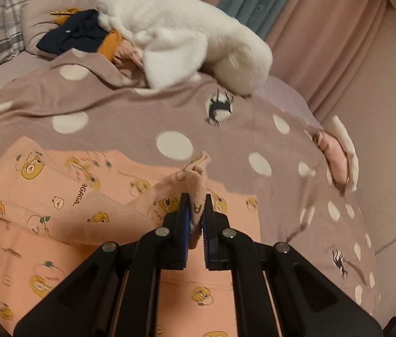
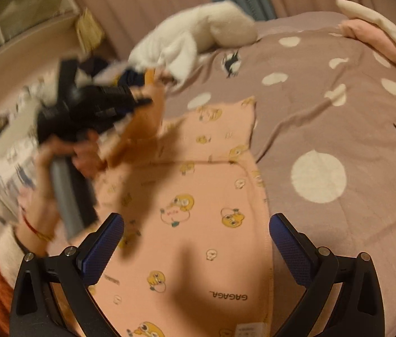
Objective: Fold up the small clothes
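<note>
A small peach garment printed with yellow cartoon figures lies spread on a mauve polka-dot blanket. My left gripper is shut on a bunched edge of the garment and lifts it off the rest. In the right wrist view the same garment lies flat below my right gripper, which is open and empty just above it. The left gripper shows there blurred at upper left, holding a raised flap of the garment.
A white fluffy garment and dark blue and orange clothes lie piled at the far side of the bed. A pink and white folded piece lies at the right edge. Curtains hang behind. A shelf stands left.
</note>
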A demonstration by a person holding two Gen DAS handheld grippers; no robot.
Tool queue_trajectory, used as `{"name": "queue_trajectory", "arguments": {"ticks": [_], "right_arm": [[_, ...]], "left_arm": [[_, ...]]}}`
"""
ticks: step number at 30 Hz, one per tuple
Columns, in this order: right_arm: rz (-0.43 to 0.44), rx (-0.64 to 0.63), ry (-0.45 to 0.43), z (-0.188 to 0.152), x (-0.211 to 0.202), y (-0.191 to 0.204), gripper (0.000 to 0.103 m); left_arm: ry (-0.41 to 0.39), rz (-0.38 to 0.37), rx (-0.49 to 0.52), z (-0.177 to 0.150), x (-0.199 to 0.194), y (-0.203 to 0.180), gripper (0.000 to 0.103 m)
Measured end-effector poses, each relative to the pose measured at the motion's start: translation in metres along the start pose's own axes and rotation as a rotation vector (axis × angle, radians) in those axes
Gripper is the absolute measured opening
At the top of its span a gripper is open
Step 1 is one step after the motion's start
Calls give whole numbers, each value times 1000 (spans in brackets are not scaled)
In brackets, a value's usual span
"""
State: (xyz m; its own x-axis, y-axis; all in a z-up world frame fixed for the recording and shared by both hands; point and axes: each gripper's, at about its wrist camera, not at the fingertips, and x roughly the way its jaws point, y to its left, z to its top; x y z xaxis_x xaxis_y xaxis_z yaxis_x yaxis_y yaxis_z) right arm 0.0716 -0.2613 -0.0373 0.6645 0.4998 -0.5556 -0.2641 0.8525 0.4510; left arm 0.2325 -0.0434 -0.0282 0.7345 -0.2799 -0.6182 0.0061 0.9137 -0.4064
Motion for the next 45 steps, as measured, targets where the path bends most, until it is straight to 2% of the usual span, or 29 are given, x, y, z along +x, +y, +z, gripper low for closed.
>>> {"name": "queue_trajectory", "arguments": {"ticks": [2,6,10,15,19,22,25,28,30,34,37,40,42,45], "right_arm": [[35,25,3,-2,0,-3,103],[-23,-8,-3,-1,-5,-2,103],[42,34,-26,-1,-12,-12,103],[4,13,-4,-5,-13,-13,103],[33,21,-10,-7,-19,-16,103],[37,17,-19,-8,-21,-15,103],[34,19,-11,-9,-21,-16,103],[29,21,-8,-11,-23,-18,103],[30,34,-16,-12,-27,-23,103],[45,63,-39,-14,-37,-31,103],[48,86,-47,-15,-41,-38,103],[27,89,-37,-17,-42,-40,103],[22,83,-35,-17,-42,-39,103],[27,74,-32,-17,-41,-35,103]], "left_arm": [[15,-23,1,-5,5,-5,7],[43,-6,32,-15,14,-17,7],[75,-18,44,-26,21,-27,7],[138,-29,51,-39,34,-40,7],[130,-12,88,-46,34,-47,7],[142,-31,100,-48,33,-51,14],[132,-14,138,-51,30,-59,17],[145,-21,150,-56,31,-64,23],[164,-34,141,-60,33,-66,30],[206,-118,130,-67,34,-75,37],[201,-147,167,-69,30,-87,45],[204,-133,180,-69,25,-90,59],[201,-116,185,-68,18,-87,77],[157,-50,226,-70,-1,-79,87]]}}
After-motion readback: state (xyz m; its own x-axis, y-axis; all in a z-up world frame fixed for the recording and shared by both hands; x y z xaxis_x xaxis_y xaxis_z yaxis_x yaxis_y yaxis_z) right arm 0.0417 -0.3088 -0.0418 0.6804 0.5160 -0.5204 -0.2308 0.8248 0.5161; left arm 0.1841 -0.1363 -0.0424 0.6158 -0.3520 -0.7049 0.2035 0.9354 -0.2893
